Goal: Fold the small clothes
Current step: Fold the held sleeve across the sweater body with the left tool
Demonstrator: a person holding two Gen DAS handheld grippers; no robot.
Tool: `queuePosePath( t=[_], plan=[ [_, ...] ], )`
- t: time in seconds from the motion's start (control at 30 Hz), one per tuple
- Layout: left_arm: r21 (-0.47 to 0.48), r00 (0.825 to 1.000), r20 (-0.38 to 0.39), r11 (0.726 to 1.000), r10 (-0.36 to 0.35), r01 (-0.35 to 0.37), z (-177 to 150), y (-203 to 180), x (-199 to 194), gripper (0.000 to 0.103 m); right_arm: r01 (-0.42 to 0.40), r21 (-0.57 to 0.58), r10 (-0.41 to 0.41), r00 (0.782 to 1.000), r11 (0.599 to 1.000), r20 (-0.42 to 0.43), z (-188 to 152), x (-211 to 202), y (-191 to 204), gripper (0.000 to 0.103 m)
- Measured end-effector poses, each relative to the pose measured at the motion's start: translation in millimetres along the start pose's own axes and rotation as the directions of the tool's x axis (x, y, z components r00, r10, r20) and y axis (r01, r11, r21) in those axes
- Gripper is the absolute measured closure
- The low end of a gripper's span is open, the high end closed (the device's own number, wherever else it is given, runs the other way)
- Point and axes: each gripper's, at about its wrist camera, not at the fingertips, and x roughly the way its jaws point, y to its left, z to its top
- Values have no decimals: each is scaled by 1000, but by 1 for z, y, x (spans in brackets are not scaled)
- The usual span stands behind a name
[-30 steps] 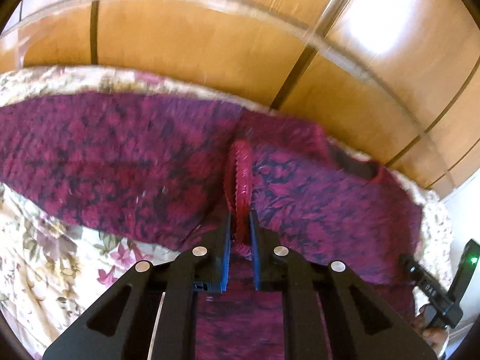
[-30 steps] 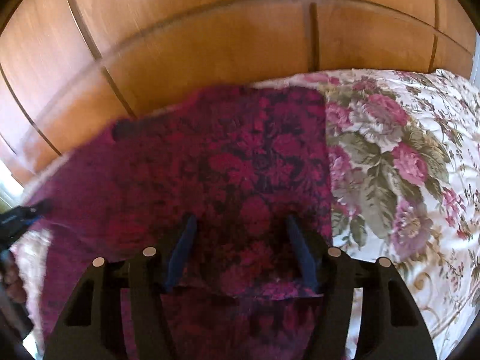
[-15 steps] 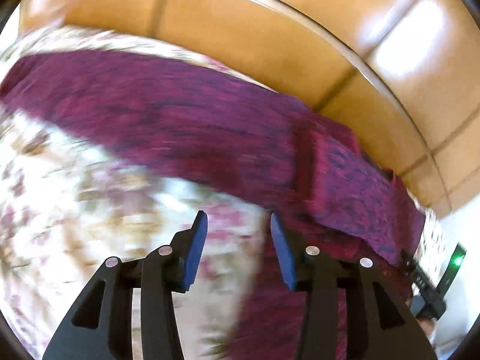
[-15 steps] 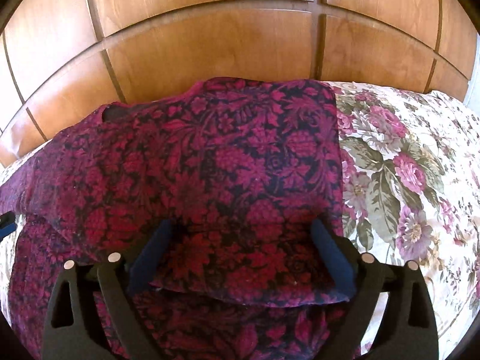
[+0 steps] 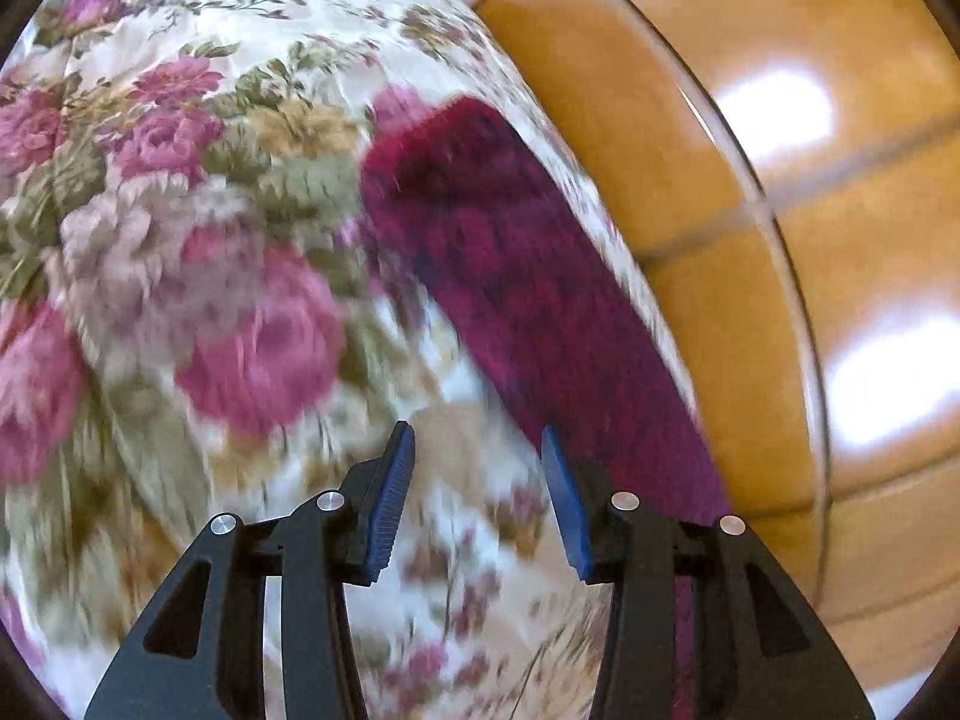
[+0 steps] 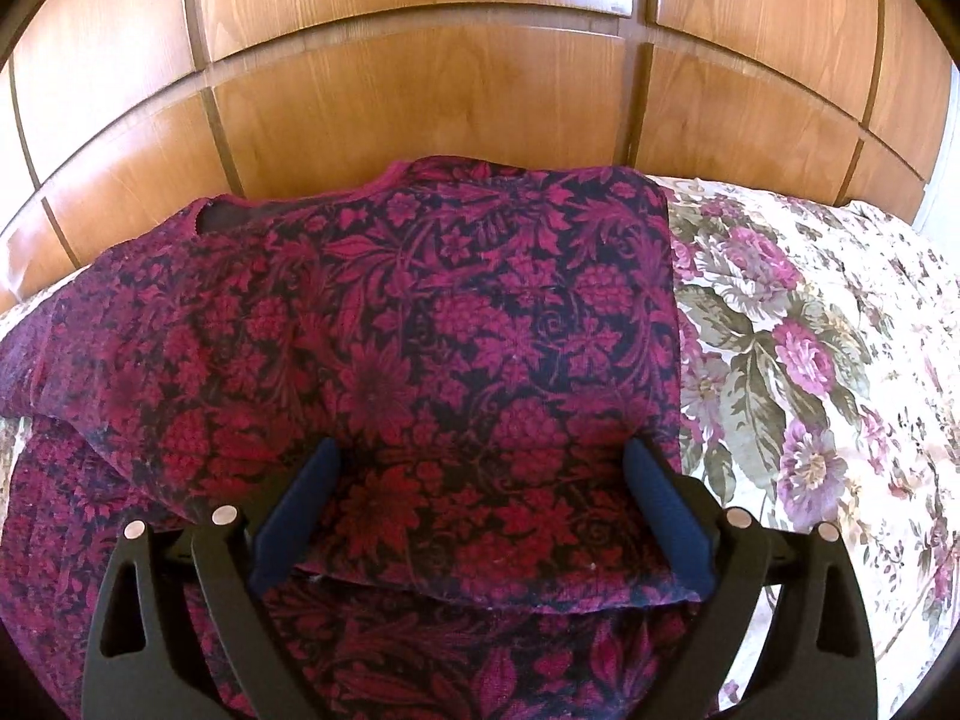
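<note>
1. Right hand-held gripper – jaws spread wide, having just opened – hovers over the folded maroon sweater on the floral bedspread.
2. Left hand-held gripper – parted, empty – has the sweater's sleeve just beyond, to its right.

Ahead of my left tool the floral bedspread lies open and flat, with nothing standing on it between the pads or off to their left. To the front right a strip of the magenta garment runs along the bed's edge, and just beyond it the wooden panelled wall closes that side off. My right tool stands wide above the folded garment, nothing caught between its pads. To its right the bedspread is bare and passable. Straight ahead, the wooden panelling rises just past the garment's far edge.
</note>
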Motion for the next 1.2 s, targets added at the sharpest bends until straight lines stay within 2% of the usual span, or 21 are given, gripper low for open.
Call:
queuePosePath(
  t=[0.17,0.2,0.23,0.3,0.37,0.47,0.6,0.67,0.7,0.8,0.9,0.97,1.07,1.1,1.17,1.2],
  plan=[
    [-48,1000,15,999,11,-10,25,2,17,60,22,-6,-22,1000,1000,2,0,0,3,5],
    [-43,999,24,999,23,-22,29,-1,20,65,24,-7,-24,1000,1000,2,0,1,2,5],
    [-33,999,27,999,34,-33,36,-3,23,79,24,-8,-24,1000,1000,2,0,1,3,5],
    [6,998,28,998,61,-61,40,-13,25,87,24,-7,-24,1000,1000,3,0,0,2,5],
    [45,997,38,997,61,-63,41,-25,23,90,24,-7,-24,1000,1000,3,0,0,2,5],
    [150,998,63,989,-18,8,23,-56,3,92,24,-8,-24,1000,1000,3,0,0,2,5],
    [362,990,66,928,-122,90,-25,-117,-23,92,23,-8,-23,1000,1000,3,0,0,2,5],
    [463,985,27,876,-170,138,-62,-149,-30,92,23,-8,-23,1000,1000,3,0,0,2,5],
    [515,981,-7,840,-191,168,-86,-167,-30,92,23,-8,-22,1000,1000,4,0,0,2,5],
    [602,971,-101,764,-216,233,-140,-199,-24,92,22,-7,-22,1000,1000,4,0,0,2,5],
    [671,960,-213,687,-183,280,-205,-230,1,92,18,-5,-18,1000,1000,4,0,-1,2,5],
    [695,952,-264,654,-156,300,-234,-241,14,91,18,-5,-18,1000,1000,4,1,-1,1,5],
    [733,947,-307,610,-96,299,-271,-254,36,77,15,-2,-15,1000,1000,4,1,-1,0,5],
    [759,952,-298,588,-68,280,-282,-257,40,70,13,0,-13,1000,1000,4,1,-1,0,5],
    [784,959,-278,565,-51,257,-289,-261,42,63,9,5,-9,1000,1000,5,1,-1,-1,5],
    [790,960,-273,557,-54,256,-291,-261,39,56,9,3,-9,1000,1000,3,1,-1,-2,5]
  ],
)
